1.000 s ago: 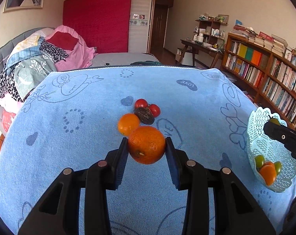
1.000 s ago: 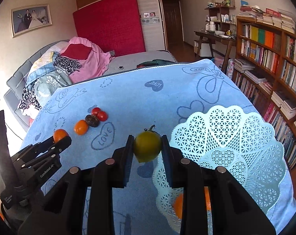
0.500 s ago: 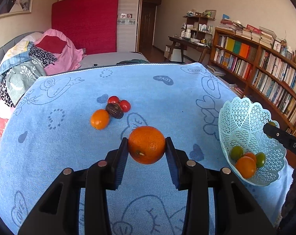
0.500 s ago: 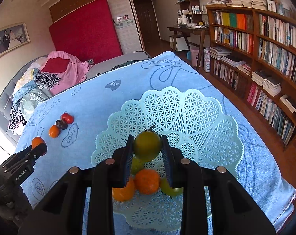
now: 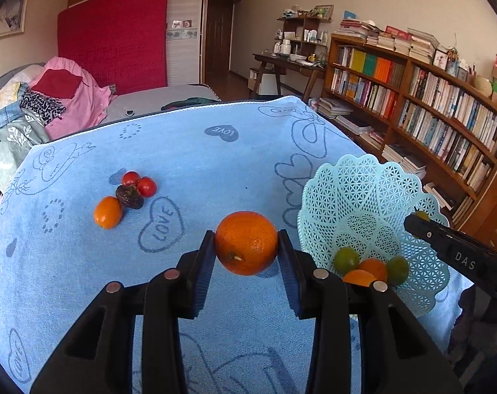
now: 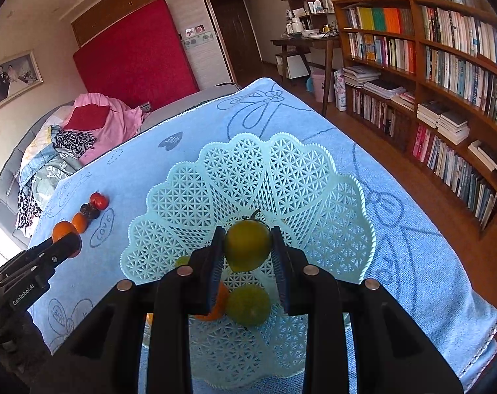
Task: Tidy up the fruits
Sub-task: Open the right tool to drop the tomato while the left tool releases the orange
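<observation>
Orange and round, a large orange (image 5: 246, 242) sits clamped between the pads of the left tongs (image 5: 246, 262), lifted clear of the blue towel (image 5: 195, 151) that covers the surface. The stem scar of the fruit faces the camera, low on its front. Just to the right of it stands a pale mint lattice basket (image 5: 363, 193) with scalloped edges, and inside lie two green tomatoes and two orange fruits, bunched at the near side of the bowl.

The right tongs (image 6: 247, 256) are clamped on a green tomato (image 6: 247, 244) with a short dark stem on top, held above the inside of the basket (image 6: 248, 170). Below it in the bowl rest another green tomato (image 6: 248, 305) and an orange fruit (image 6: 215, 305), partly hidden by the left finger of the tongs.

On the towel, well to the left of the basket, a small cluster lies together: two red tomatoes (image 5: 140, 182) touching a dark wrinkled fruit (image 5: 129, 196), and a small orange (image 5: 107, 211) just beside that. A printed heart reading LOVE (image 5: 161, 225) lies between this cluster and the held orange.

Behind the surface are a bed heaped with clothes (image 5: 51, 98) and a long bookshelf (image 5: 429, 115) along the right wall.
</observation>
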Tool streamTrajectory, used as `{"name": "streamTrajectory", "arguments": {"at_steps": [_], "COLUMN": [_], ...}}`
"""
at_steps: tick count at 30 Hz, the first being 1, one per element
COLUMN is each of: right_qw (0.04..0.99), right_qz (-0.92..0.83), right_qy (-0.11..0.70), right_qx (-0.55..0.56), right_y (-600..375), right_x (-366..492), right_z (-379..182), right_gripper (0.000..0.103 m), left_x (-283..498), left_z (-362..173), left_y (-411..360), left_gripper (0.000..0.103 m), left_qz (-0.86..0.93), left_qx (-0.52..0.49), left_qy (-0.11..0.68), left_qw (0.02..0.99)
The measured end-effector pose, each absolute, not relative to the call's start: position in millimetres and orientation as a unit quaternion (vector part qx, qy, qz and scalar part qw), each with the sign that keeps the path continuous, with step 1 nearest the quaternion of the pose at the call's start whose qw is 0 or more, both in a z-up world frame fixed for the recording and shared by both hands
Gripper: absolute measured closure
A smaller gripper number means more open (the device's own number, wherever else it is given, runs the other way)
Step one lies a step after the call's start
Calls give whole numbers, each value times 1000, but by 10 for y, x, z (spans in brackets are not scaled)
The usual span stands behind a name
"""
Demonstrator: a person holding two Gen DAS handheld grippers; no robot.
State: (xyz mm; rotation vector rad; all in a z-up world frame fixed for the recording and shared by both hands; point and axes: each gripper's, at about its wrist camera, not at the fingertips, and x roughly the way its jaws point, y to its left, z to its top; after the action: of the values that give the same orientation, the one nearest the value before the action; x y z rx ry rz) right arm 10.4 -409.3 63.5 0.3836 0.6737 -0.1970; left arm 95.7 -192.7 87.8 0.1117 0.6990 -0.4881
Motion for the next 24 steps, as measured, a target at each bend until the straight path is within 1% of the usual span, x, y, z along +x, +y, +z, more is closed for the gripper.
{"name": "streamTrajectory", "arguments": {"at_steps": [10, 11, 15, 21, 22, 23, 24], "right_qw": [921, 921, 923, 922, 921, 921, 922], "right_qz": [-90, -89, -90, -87, -87, -87, -87], "right_qy": [323, 322, 314, 312, 311, 310, 309], "right_qx": [197, 199, 204, 213, 215, 217, 218], "right_y": [-4246, -4259, -4297, -4335, -4342, -4348, -4353], "right_x": [104, 101, 86, 68, 62, 56, 50], "right_z": [629, 628, 638, 623, 620, 624, 628], "right_gripper": [74, 72, 59, 57, 57, 57, 57], "left_x": [947, 950, 955, 998, 1000, 1002, 999], "left_z": [895, 893, 882, 847, 834, 829, 831], "left_y": [-2412, -2454, -2618, -2779, -2792, -2798, -2794], "left_gripper": [65, 65, 64, 63, 60, 46, 39], "left_qz": [-266, -269, -279, -291, -292, -290, -287], "left_qx": [84, 87, 97, 104, 107, 108, 108], "left_qy": [335, 335, 333, 337, 337, 334, 329], "left_qw": [900, 899, 895, 889, 889, 890, 893]}}
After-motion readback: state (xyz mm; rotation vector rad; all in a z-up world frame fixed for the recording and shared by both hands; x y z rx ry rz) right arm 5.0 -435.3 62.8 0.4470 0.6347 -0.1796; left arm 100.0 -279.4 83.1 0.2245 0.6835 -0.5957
